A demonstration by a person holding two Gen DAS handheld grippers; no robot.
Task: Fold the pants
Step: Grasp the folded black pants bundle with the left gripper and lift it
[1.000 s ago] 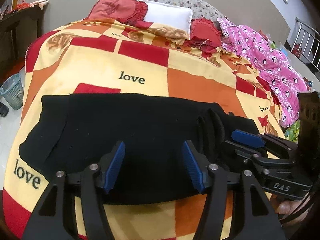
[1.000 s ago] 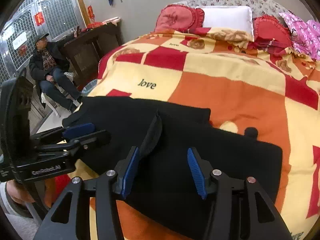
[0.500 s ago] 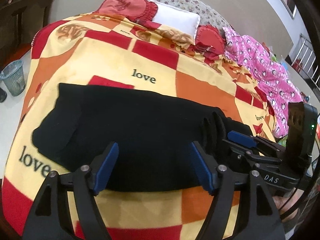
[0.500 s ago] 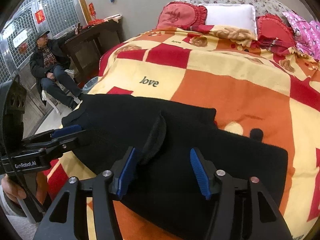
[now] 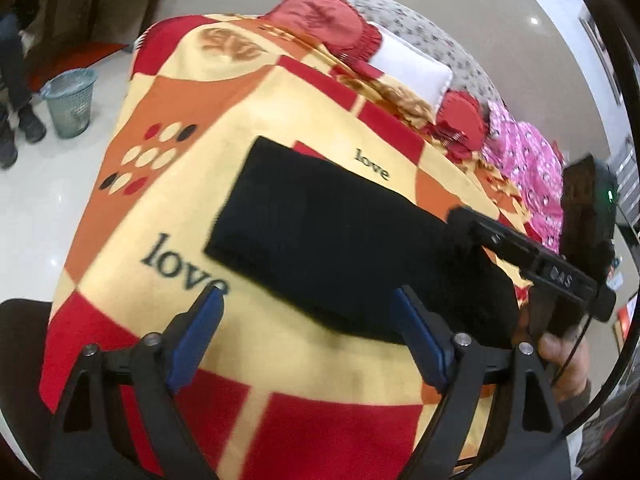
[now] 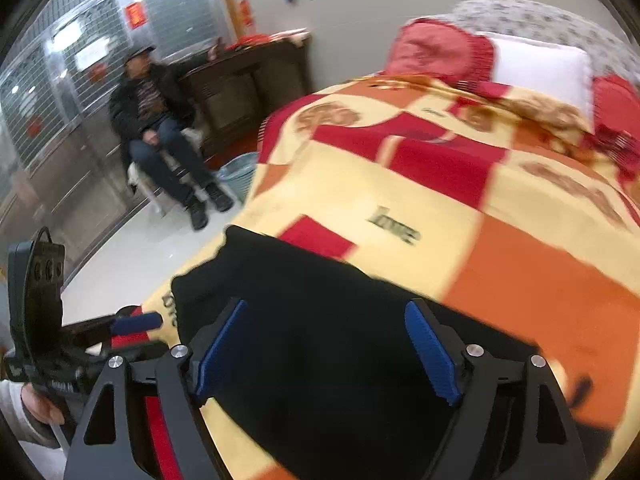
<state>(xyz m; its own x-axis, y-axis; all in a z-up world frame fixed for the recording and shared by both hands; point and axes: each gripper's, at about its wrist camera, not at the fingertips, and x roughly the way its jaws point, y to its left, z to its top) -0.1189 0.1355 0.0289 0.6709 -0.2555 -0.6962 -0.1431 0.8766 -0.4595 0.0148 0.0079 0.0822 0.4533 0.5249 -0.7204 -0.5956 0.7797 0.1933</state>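
The black pants [image 5: 320,236] lie folded into a flat dark block on the bed's checked blanket [image 5: 160,184], near its front edge, beside a printed "love". Pillows [image 5: 412,68] and a pink garment [image 5: 536,168] sit at the far end; a bin [image 5: 70,102] stands on the floor, and a seated person [image 6: 156,128] is beyond. The left gripper [image 5: 308,336] and right gripper [image 6: 326,352] hover over the pants, jaws opening wide, gripping nothing.

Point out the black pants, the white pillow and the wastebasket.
black pants [image 5: 320,236]: left wrist view, middle of the folded fabric.
white pillow [image 6: 540,70]: right wrist view, centre of its face.
wastebasket [image 5: 71,104]: left wrist view, its mesh side wall.
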